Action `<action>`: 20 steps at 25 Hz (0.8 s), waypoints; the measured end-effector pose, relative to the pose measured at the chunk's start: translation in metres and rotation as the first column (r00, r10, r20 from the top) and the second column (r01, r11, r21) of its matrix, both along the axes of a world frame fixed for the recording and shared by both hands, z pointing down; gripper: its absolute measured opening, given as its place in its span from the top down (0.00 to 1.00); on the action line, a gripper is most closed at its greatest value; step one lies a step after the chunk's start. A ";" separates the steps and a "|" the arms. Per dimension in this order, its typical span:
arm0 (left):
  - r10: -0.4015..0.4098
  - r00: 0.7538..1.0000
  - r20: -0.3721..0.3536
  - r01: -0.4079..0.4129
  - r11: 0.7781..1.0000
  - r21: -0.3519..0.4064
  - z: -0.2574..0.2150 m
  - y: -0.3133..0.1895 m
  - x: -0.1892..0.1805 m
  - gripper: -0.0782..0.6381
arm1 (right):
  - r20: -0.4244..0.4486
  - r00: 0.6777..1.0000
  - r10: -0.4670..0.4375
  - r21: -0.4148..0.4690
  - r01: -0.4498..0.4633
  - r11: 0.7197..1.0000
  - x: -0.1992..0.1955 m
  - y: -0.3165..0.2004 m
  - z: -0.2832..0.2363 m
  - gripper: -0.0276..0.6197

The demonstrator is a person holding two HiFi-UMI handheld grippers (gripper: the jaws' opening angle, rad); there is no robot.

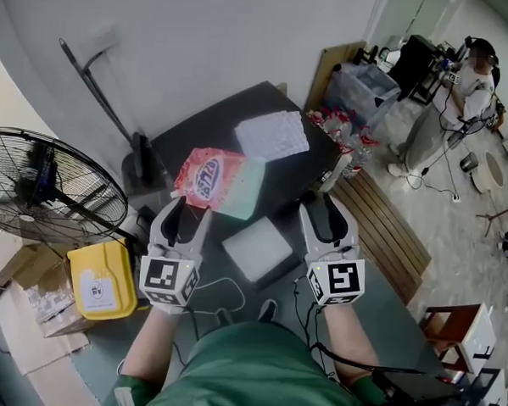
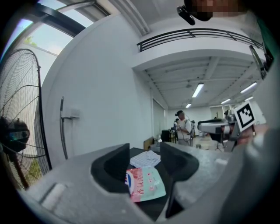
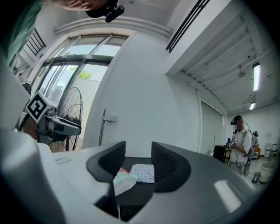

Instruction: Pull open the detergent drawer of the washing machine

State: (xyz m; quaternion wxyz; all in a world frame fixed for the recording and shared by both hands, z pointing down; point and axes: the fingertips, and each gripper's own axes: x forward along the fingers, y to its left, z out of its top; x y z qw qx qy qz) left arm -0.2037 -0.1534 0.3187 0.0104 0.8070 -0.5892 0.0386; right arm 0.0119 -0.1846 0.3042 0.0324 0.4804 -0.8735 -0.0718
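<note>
I see a dark-topped machine point(image 1: 315, 171) below me; its detergent drawer I cannot make out. On the top lie a pink and teal detergent bag point(image 1: 211, 180), a white patterned cloth point(image 1: 272, 134) and a pale square panel point(image 1: 258, 247). My left gripper point(image 1: 188, 210) hovers at the near left of the bag, jaws apart with nothing between them. My right gripper point(image 1: 324, 203) hangs over the top's right edge, jaws also apart and empty. In the left gripper view the bag point(image 2: 146, 183) shows past the open gripper point(image 2: 144, 159). The right gripper view shows the gripper point(image 3: 138, 159) and, beyond it, the cloth point(image 3: 143, 171).
A black floor fan point(image 1: 42, 187) and a yellow container point(image 1: 103, 281) stand at the left. A long-handled tool point(image 1: 98, 96) leans on the wall. A slatted wooden bench point(image 1: 388, 235) runs along the right, with a clear bin point(image 1: 362, 85) behind it. A person point(image 1: 477, 82) stands far right.
</note>
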 end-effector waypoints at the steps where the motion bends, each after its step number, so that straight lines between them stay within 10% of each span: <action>1: 0.000 1.000 0.000 0.000 1.000 -0.001 0.001 0.000 0.000 0.59 | 0.000 1.000 -0.002 -0.001 0.002 1.000 0.000 0.000 0.000 0.67; 20: -0.033 0.999 0.005 0.033 0.999 -0.010 0.003 -0.001 0.000 0.59 | 0.035 0.999 -0.040 0.001 0.040 0.999 0.007 0.000 -0.001 0.67</action>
